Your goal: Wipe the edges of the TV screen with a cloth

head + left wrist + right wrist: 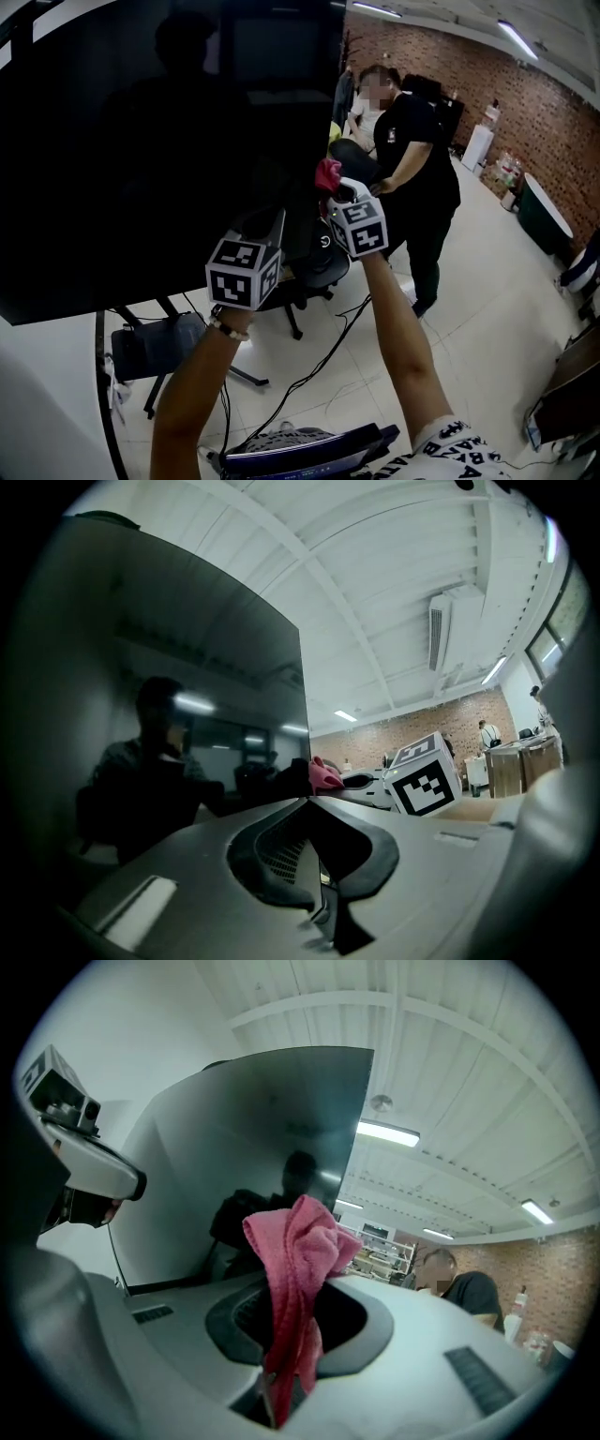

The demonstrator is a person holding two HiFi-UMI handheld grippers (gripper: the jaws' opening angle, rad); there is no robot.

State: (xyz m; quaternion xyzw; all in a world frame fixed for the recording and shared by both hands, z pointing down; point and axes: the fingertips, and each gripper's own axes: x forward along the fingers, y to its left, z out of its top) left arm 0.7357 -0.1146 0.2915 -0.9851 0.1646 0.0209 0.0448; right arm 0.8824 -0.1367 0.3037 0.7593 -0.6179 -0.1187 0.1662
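In right gripper (339,193): cloth (328,174), at TV screen (141,141) edge; left gripper (274,228) alongside.

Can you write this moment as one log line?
left hand-held gripper: shut, empty | right hand-held gripper: shut on pink cloth | pink cloth: by TV screen right edge

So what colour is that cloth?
The cloth is pink, clearest in the right gripper view.

We observe a person in black (417,159) standing beyond and to the right of the right gripper's (335,190) jaws. An office chair (317,270) sits below those jaws. A brick wall (534,94) runs far behind. A black cable (319,366) crosses the tiled floor (487,309).
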